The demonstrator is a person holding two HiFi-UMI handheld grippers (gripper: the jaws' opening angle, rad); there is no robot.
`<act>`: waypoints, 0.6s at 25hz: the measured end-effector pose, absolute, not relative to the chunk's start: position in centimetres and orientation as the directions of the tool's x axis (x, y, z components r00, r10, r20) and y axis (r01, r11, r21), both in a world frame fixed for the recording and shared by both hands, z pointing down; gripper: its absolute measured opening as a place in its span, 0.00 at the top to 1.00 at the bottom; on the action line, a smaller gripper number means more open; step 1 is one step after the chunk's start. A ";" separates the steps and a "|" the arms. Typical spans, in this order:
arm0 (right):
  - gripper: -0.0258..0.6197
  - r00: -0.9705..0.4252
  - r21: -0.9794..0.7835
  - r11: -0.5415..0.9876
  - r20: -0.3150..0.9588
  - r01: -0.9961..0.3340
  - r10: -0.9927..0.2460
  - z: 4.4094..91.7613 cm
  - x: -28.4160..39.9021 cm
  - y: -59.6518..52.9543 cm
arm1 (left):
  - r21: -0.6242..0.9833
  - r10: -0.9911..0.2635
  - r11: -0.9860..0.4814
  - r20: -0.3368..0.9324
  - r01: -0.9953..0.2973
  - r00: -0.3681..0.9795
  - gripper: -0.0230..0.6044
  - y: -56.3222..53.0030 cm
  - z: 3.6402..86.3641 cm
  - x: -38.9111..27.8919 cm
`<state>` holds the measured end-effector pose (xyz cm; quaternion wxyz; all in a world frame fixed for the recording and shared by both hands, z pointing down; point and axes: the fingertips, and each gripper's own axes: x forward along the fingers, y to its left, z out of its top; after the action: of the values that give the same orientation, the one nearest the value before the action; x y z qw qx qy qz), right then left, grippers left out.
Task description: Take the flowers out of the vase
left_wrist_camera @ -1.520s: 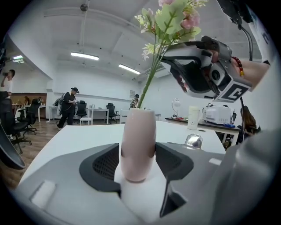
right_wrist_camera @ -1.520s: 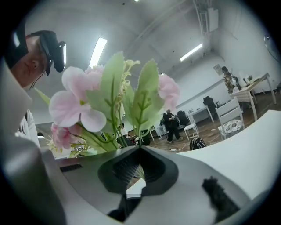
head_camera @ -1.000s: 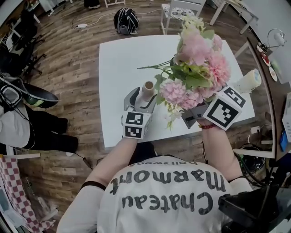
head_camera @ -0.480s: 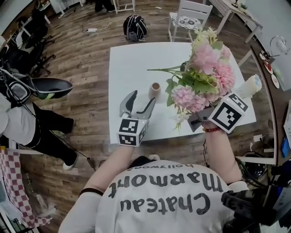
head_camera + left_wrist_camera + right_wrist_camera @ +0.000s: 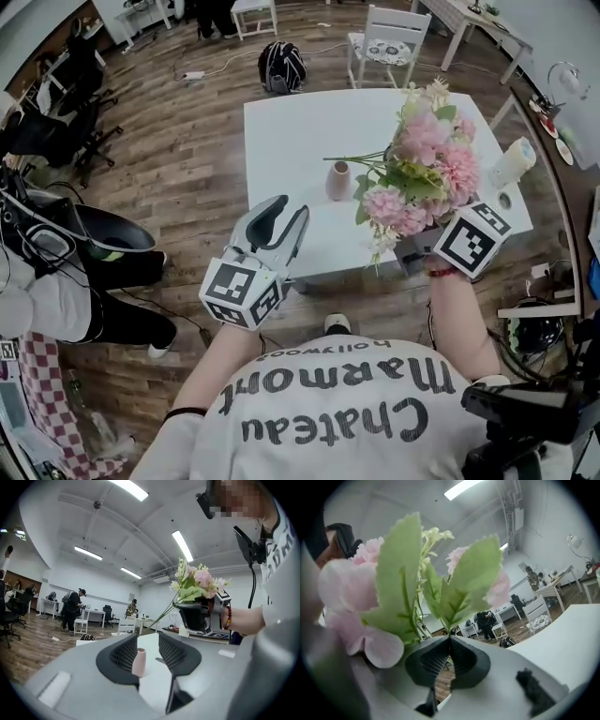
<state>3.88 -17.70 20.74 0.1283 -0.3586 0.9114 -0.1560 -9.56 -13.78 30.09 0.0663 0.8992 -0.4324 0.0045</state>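
A: Which way do the flowers [image 5: 422, 169] lie from the tongs?

B: They're already clear of the vase [image 5: 339, 180]. The right gripper [image 5: 411, 251] is clenched on the bunch just under the blossoms [image 5: 424, 141] and carries it over the right part of the white table [image 5: 281, 131]. The pink vase stands upright on the table to the left of the bunch, apart from it.

A: And the long axis?

B: The blossoms rise from the jaws, and the bare stems [image 5: 162, 616] trail off toward the vase side, slanting down. As far as I can judge, their tips end above the vase mouth, not in it. The next move is most likely laying the bunch on the table. That falls to the right hand, which already has the bunch.

A: The left gripper [image 5: 291, 206]?

B: It's off the table's near edge, well apart from vase and flowers. Its jaws have just been closing, yet there is a gap between them and nothing in it, so it's released and empty.

A: Its own view shows the vase between the jaws.

B: Only in line of sight — the head view puts the vase far beyond the tips. The left gripper view does give a side-on look at the stems' slant, which the head view flattens. The right gripper view shows the pinch itself: pads together on a thin green stem, with leaves [image 5: 459, 588] crowding above.
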 end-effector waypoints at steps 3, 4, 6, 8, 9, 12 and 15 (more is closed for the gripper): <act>0.93 -0.686 -0.392 0.668 -0.117 -0.632 -0.718 21.1 3.8 -16.4 | 0.119 -0.762 -0.635 0.069 -0.764 0.644 0.80 -12.3 29.3 -10.3; 0.93 -0.677 -0.397 0.658 -0.115 -0.640 -0.727 21.3 3.9 -15.9 | 0.118 -0.757 -0.640 0.070 -0.759 0.650 0.81 -11.9 29.1 -10.5; 0.93 -0.658 -0.403 0.639 -0.109 -0.656 -0.745 21.8 4.0 -14.5 | 0.118 -0.748 -0.651 0.067 -0.750 0.660 0.84 -10.7 28.9 -10.9; 0.93 -0.641 -0.405 0.621 -0.103 -0.671 -0.761 22.3 4.0 -12.7 | 0.122 -0.737 -0.664 0.059 -0.738 0.673 0.86 -9.3 28.7 -11.4; 0.93 -0.633 -0.407 0.611 -0.098 -0.679 -0.768 22.5 3.9 -11.7 | 0.123 -0.731 -0.670 0.060 -0.732 0.680 0.87 -8.5 28.6 -11.6; 0.93 -0.611 -0.413 0.584 -0.078 -0.699 -0.788 23.1 3.6 -8.8 | 0.125 -0.713 -0.688 0.071 -0.715 0.698 0.95 -6.2 28.6 -12.3; 0.93 -0.590 -0.421 0.557 -0.061 -0.716 -0.805 24.2 3.4 -6.3 | 0.129 -0.697 -0.699 0.095 -0.703 0.711 0.95 -4.1 29.1 -12.9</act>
<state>3.41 -6.31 24.22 0.1241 -0.4352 0.8735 -0.1794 -12.92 -4.14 29.14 0.0779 0.9216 -0.3798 0.0195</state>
